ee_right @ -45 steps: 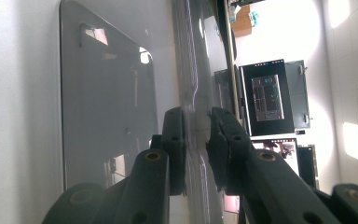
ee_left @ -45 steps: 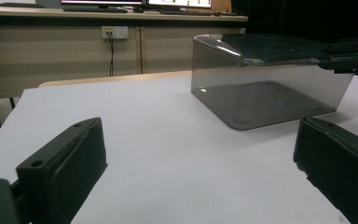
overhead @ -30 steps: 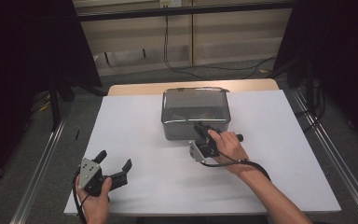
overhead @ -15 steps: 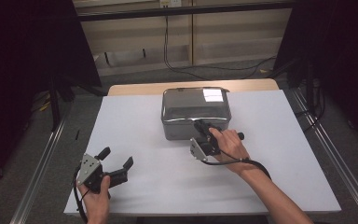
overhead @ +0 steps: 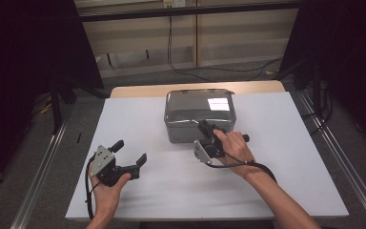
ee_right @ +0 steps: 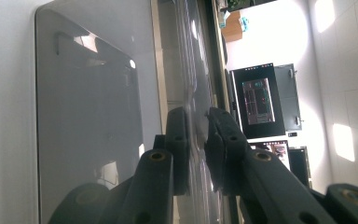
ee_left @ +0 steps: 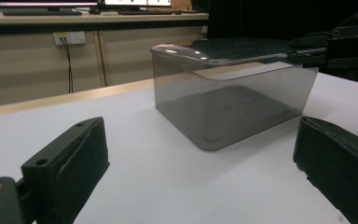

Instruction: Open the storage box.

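Note:
A smoky-grey see-through box (overhead: 190, 128) stands on the white table (overhead: 276, 162), with a flat lid (overhead: 198, 102) on top. My right gripper (overhead: 205, 128) is at the box's near side, turned on its side and shut on the lid's front edge. In the right gripper view the right gripper (ee_right: 198, 126) pinches the thin lid rim (ee_right: 191, 60) between both pads. My left gripper (overhead: 130, 150) is held open above the table's near left, apart from the box. In the left gripper view the box (ee_left: 228, 107) stands ahead between the wide jaws, and the right gripper (ee_left: 340, 44) shows at its top right.
The table's wooden far edge (overhead: 138, 90) lies behind the box. Metal rails (overhead: 43, 176) run along both sides of the table. A cable (overhead: 259, 169) trails from the right gripper along the forearm. Bare white surface lies on the near half and far right.
My left gripper has moved a little forward and to the right, still open. The right gripper has stayed at the lid edge. A bright glare patch now shows on the lid.

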{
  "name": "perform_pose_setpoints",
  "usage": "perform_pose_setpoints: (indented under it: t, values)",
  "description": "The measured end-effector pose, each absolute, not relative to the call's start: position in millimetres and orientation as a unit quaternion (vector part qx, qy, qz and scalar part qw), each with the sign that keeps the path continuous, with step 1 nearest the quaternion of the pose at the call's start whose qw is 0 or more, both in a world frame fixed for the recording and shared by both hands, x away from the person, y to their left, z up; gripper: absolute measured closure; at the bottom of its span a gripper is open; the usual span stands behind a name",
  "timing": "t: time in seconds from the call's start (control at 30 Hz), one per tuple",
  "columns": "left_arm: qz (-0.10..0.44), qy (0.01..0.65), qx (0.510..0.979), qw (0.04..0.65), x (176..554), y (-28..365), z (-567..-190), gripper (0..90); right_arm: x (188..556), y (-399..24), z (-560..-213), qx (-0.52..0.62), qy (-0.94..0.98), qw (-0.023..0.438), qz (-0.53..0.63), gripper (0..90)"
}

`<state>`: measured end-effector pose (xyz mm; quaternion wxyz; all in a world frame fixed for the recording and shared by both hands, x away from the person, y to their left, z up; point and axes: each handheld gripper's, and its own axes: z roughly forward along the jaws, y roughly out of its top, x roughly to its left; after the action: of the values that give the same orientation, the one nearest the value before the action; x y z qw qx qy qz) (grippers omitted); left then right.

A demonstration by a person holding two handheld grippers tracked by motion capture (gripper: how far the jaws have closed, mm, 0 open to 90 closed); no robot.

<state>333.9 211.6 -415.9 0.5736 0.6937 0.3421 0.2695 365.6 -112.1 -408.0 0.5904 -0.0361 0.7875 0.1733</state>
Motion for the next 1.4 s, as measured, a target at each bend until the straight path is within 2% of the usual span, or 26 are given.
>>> perform_pose_setpoints:
  t: [0.23, 0.4, 0.6, 0.93, 1.4]
  values:
    - [0.265, 0.339, 0.690, 0.582, 350.4, 200.6, -411.0, 2.0, 365.7, -113.0, -406.2, -0.032, 0.786, 0.592, 0.176, 78.9]
    - [0.269, 0.313, 0.699, 0.584, 362.4, 186.9, -408.4, 3.8, 365.6, -112.8, -406.4, -0.034, 0.786, 0.592, 0.175, 78.9]
    - [0.257, 0.313, 0.699, 0.589, 375.3, 176.9, -408.1, 4.4, 365.9, -113.3, -405.0, -0.031, 0.784, 0.594, 0.179, 79.0]
    - [0.268, 0.318, 0.691, 0.591, 388.9, 170.9, -406.3, 6.2, 366.4, -113.8, -404.0, -0.032, 0.784, 0.593, 0.179, 79.1]
    - [0.261, 0.319, 0.707, 0.574, 409.8, 160.4, -410.3, 6.7, 369.1, -114.7, -392.5, -0.027, 0.783, 0.593, 0.187, 79.6]
